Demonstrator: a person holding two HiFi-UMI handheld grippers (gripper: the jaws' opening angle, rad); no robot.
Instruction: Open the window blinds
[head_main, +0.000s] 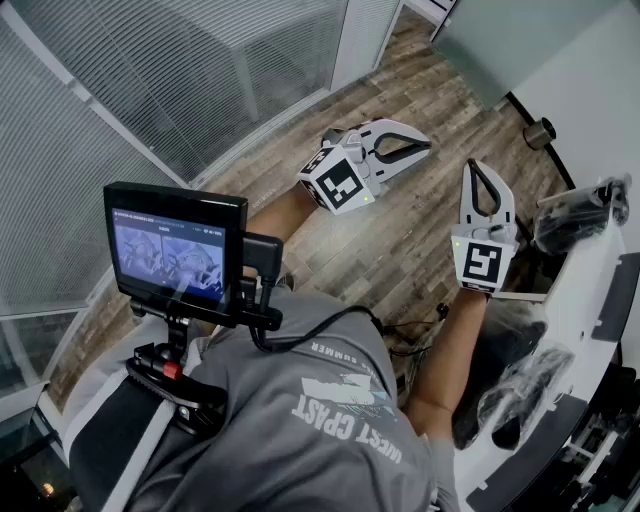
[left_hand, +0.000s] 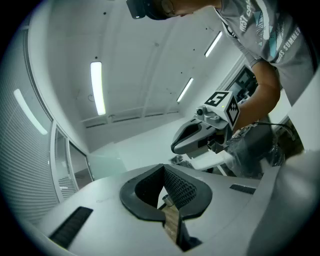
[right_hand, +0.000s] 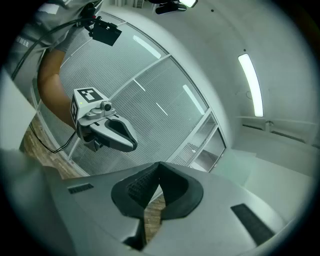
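Observation:
The window blinds (head_main: 150, 80) hang lowered with their slats shut across the glass wall at the upper left of the head view; they also fill the background of the right gripper view (right_hand: 150, 110). My left gripper (head_main: 425, 145) is held out over the wooden floor, right of the blinds and not touching them. Its jaws are shut on nothing. My right gripper (head_main: 473, 163) is beside it, nearer the desk, also shut and holding nothing. In each gripper view the tips meet (left_hand: 163, 166) (right_hand: 159, 163) and the other gripper (left_hand: 192, 137) (right_hand: 112, 132) hangs in the air.
A small monitor (head_main: 175, 250) on a chest rig sits in front of me. A white desk (head_main: 600, 290) with plastic-wrapped items runs along the right. A small dark cylinder (head_main: 540, 132) stands on the wooden floor (head_main: 420, 230) by the far wall.

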